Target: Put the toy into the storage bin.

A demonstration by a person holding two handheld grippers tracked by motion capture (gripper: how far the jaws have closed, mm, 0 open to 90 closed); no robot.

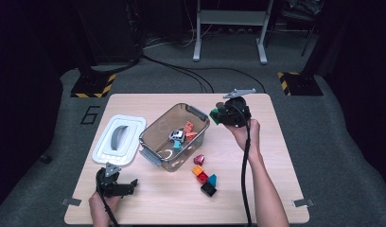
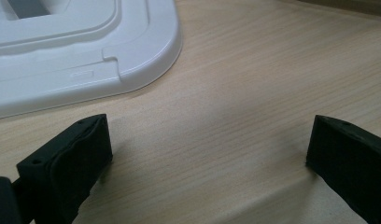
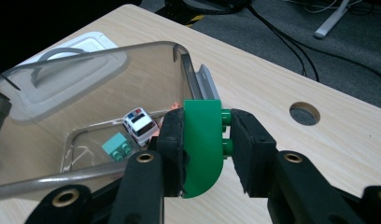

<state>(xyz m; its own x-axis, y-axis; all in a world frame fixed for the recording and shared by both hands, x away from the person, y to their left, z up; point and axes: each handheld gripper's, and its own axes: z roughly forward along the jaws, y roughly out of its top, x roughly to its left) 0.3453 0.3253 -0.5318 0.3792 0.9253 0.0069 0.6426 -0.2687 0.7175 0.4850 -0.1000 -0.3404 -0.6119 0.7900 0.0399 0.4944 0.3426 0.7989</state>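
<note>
The right gripper (image 1: 218,117) has its jaws clamped on a green brick (image 3: 202,147), one jaw on the flat side and one on the side with studs. It holds the brick in the air just beside the right end of the clear box (image 1: 153,144), near the rim. Inside the box lie a toy car (image 3: 139,123), a teal brick (image 3: 116,145) and orange bricks (image 1: 188,130). The left gripper (image 1: 127,185) rests low over the table (image 2: 254,93), in front of the box and near the white lid (image 2: 86,51); its jaws stand wide apart, with nothing between them. A few loose bricks (image 1: 204,177) lie on the table in front of the box.
</note>
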